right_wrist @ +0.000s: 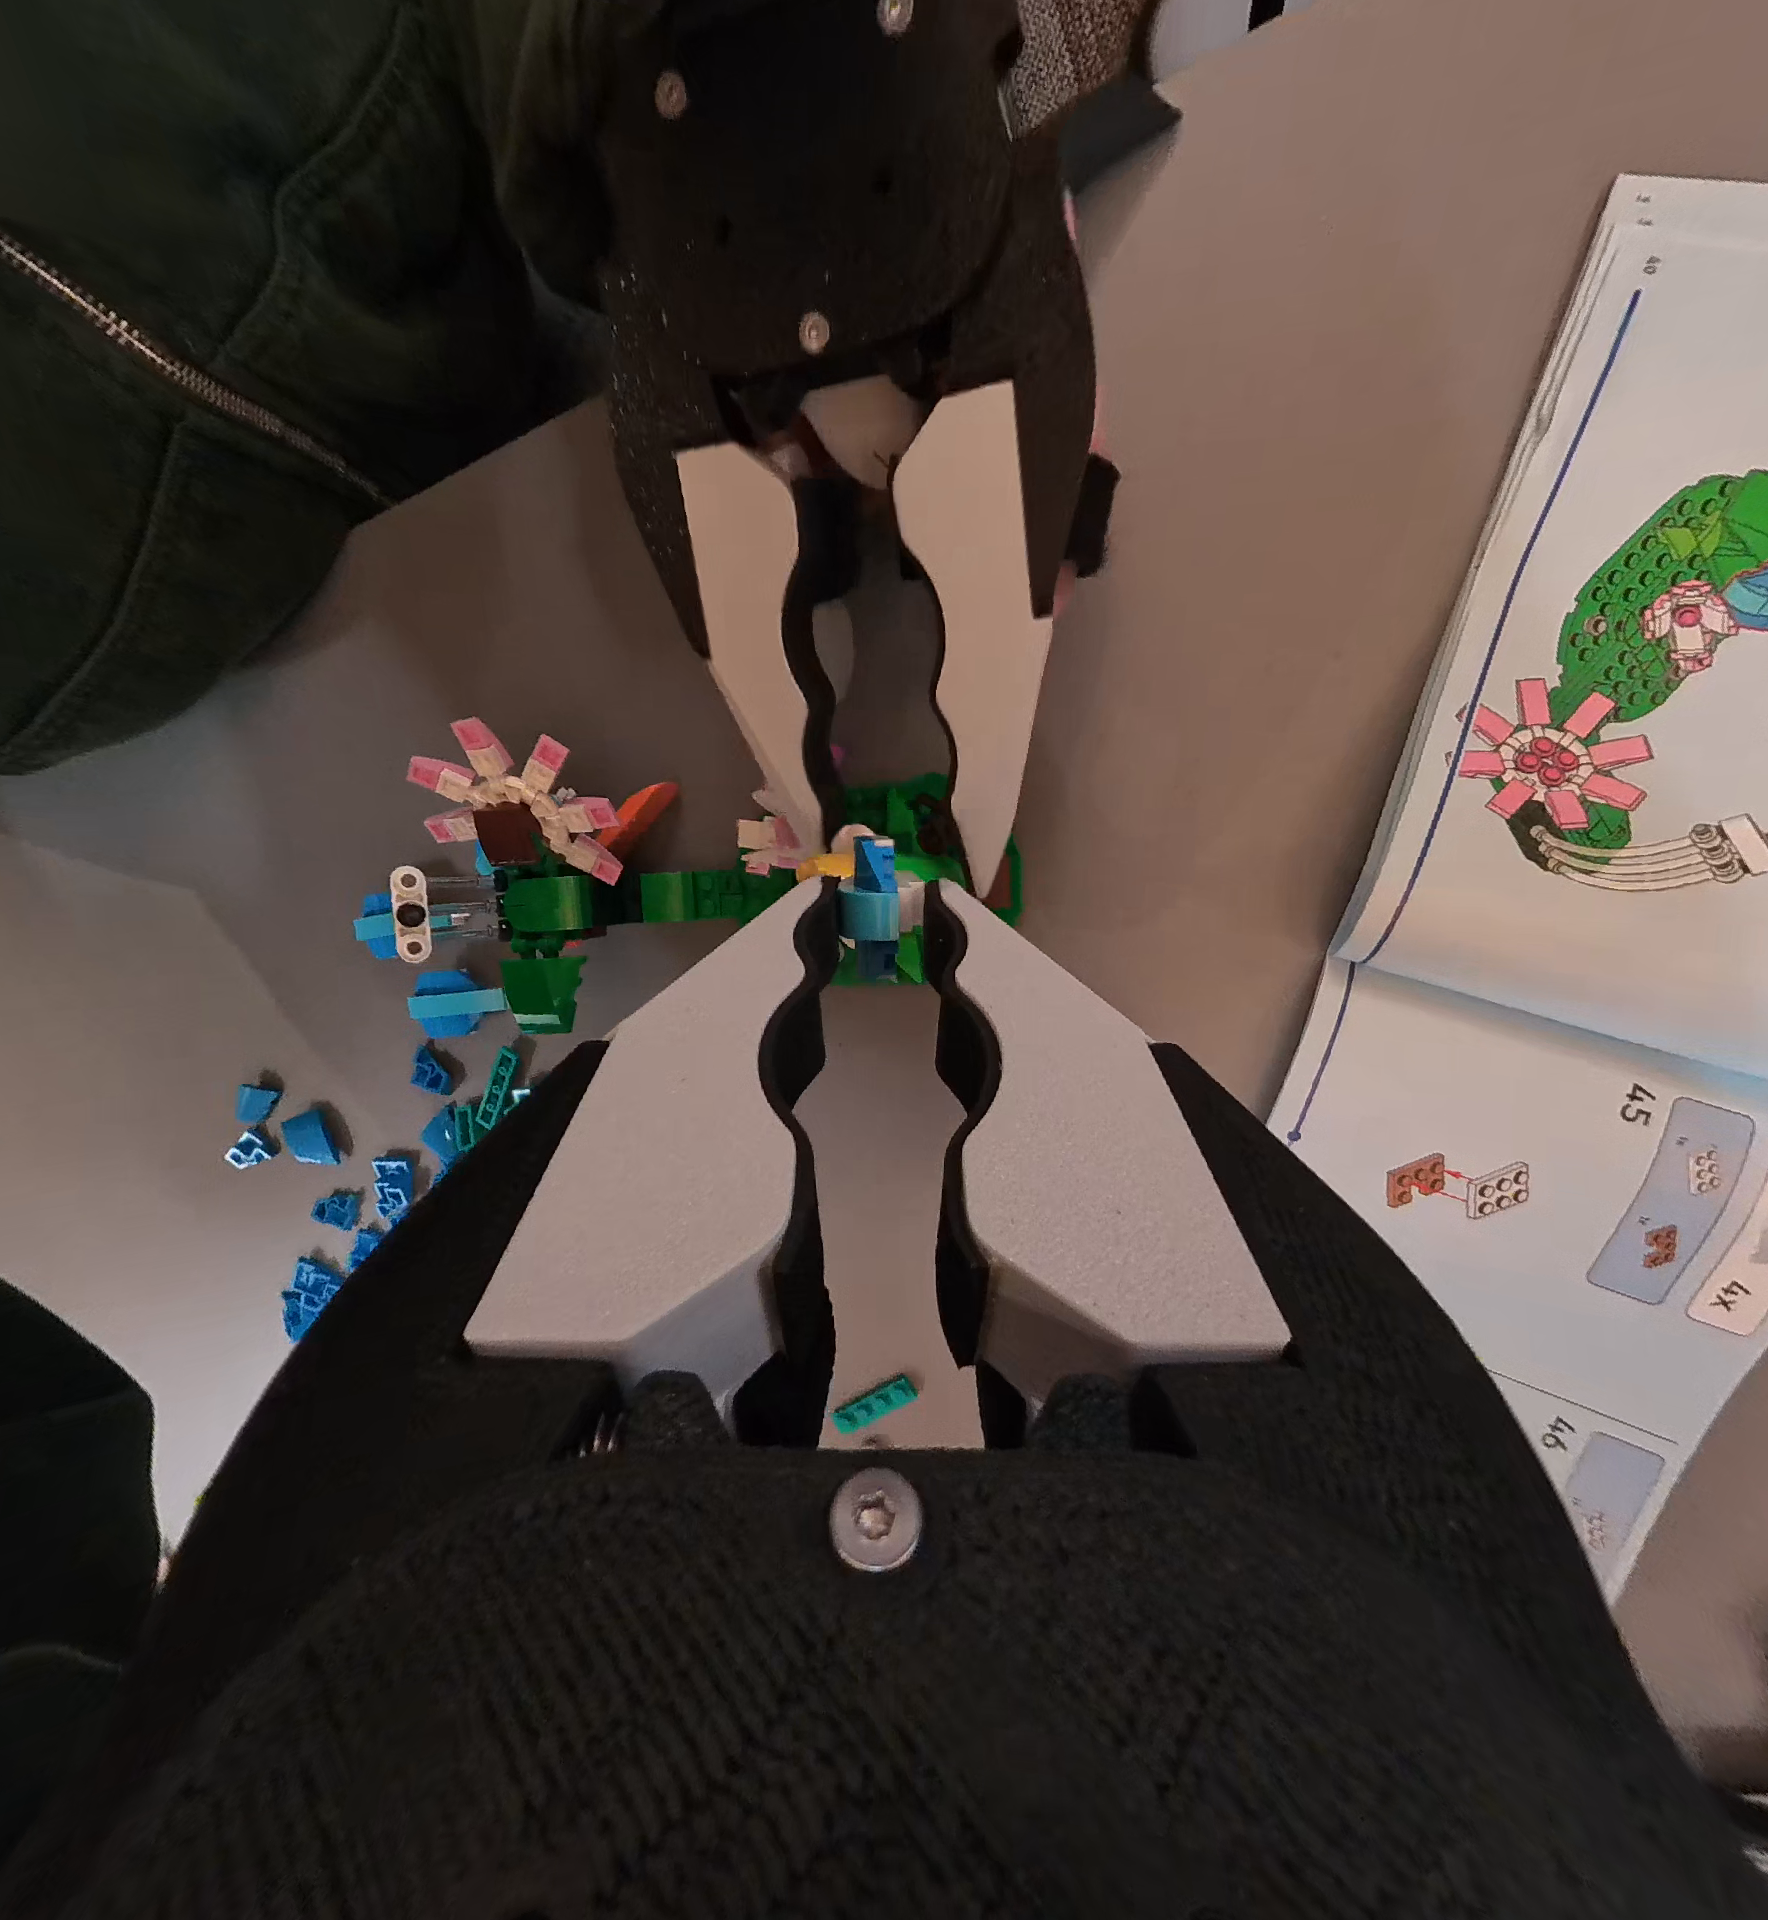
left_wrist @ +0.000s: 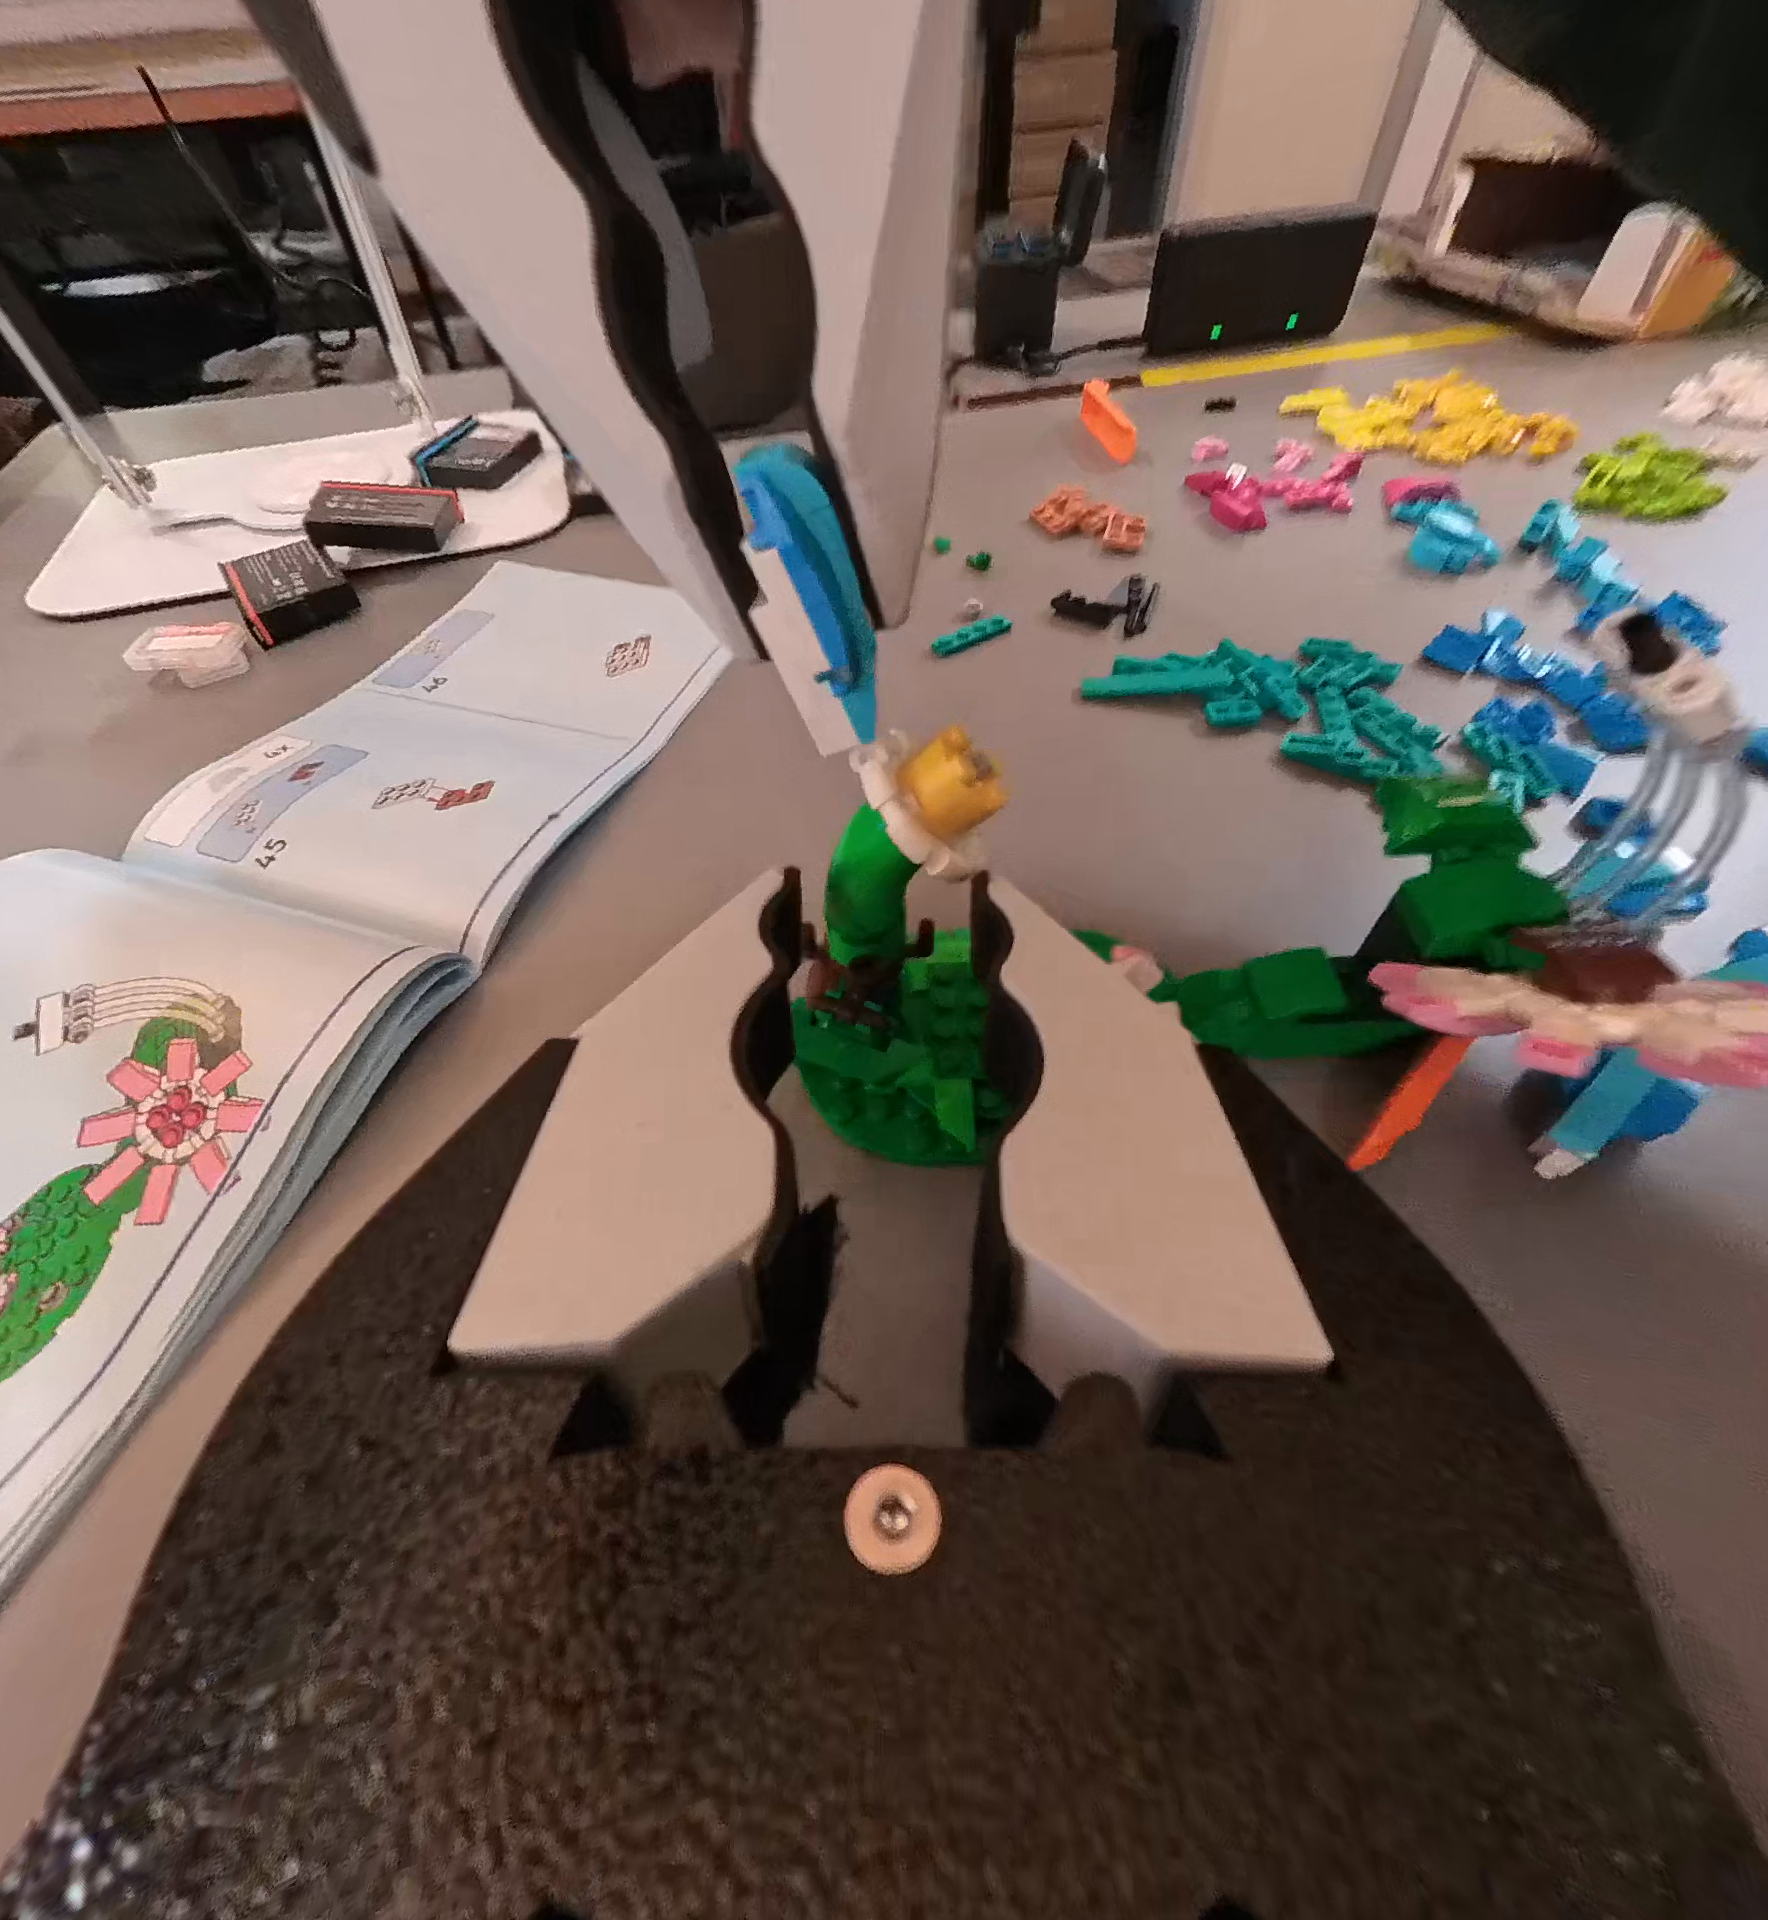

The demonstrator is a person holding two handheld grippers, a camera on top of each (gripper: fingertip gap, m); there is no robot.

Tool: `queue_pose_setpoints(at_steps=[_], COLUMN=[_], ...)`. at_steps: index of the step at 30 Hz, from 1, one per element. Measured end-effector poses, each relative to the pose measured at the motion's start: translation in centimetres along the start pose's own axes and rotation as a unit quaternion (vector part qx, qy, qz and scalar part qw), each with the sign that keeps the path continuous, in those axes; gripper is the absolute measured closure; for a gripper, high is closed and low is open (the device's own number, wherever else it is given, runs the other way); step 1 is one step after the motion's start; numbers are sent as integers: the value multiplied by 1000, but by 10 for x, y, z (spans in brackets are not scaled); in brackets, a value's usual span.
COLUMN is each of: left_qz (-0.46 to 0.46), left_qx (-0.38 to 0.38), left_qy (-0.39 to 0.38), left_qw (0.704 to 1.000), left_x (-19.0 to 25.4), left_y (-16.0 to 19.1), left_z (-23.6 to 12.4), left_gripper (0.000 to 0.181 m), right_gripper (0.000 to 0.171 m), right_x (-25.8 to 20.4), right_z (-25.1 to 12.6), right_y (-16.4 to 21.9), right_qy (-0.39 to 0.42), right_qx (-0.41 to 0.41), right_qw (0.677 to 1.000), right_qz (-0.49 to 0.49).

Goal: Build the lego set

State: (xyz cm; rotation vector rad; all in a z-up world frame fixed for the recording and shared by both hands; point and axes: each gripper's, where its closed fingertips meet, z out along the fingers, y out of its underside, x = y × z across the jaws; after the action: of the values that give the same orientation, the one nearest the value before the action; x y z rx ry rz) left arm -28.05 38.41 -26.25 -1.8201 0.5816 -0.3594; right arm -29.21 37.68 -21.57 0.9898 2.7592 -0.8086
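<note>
Left gripper clamps the green base; right gripper pinches a blue petal above the yellow-tipped stem. Much is built, but sorted piles suggest plenty remains

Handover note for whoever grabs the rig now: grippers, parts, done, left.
Left gripper: shut on the green base, steadying it on the table.
Right gripper: shut on a blue curved piece, poised just over the yellow stud on the green stem.
Done: base with stem, pink flower on the adjoining green section.
Left: seat the blue piece; loose bricks remain sorted by colour, instruction booklet lies open.
</note>
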Motion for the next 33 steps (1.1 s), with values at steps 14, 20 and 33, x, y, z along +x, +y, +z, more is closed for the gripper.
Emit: queue_pose_setpoints(at_steps=[14, 20, 33], left_qz=[90, 90, 86], left_qx=[-12, -12, -12], left_qy=[-24, -20, -18], left_qw=[996, 996, 996], left_x=[-1, -1, -1], left_y=[2, 2, 3], left_z=[9, 9, 9], left_gripper=[168, 168, 168], right_gripper=[157, 157, 157], right_x=[-4, -2, -1], right_z=[2, 4, 4], right_y=[1, -1, -1], right_qy=[-25, -15, -21], right_qx=[-12, -15, 34], right_qw=[999, 999, 997], right_qz=[33, 36, 61])
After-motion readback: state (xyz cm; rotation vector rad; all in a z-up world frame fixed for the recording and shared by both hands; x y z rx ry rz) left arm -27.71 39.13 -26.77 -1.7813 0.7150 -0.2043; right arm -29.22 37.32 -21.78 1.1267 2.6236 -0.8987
